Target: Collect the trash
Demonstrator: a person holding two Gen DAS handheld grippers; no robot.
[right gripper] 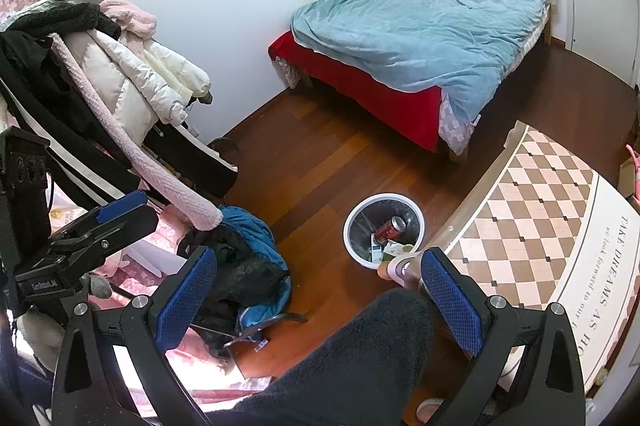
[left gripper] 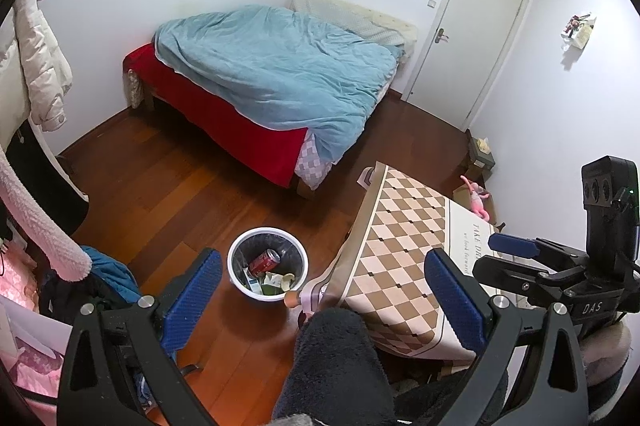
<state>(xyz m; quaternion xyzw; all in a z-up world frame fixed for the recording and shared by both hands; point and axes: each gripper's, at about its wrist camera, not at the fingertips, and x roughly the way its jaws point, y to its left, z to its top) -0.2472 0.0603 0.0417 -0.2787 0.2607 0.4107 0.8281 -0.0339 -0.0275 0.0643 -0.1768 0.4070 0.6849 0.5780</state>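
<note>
A white-rimmed trash bin point(left gripper: 231, 262) point(right gripper: 349, 226) with a dark liner stands on the wooden floor. Inside lie a red drink can point(left gripper: 264, 262) point(right gripper: 394, 228), cartons and scraps of paper. In the left wrist view my left gripper point(left gripper: 326, 286) hangs above and in front of the bin, open, with nothing between its blue pads. My right gripper point(right gripper: 320, 290) is likewise open and empty, with the bin ahead and slightly right of it. Each gripper shows at the edge of the other's view.
A person's leg in dark fleece point(left gripper: 336, 366) point(right gripper: 352, 354) rises between the fingers, foot by the bin. A table with a chequered cloth point(left gripper: 404, 250) point(right gripper: 532, 210) stands right. A bed with a blue quilt point(left gripper: 276, 66), a coat rack point(right gripper: 120, 74) and a clothes-piled chair point(right gripper: 244, 266) surround open floor.
</note>
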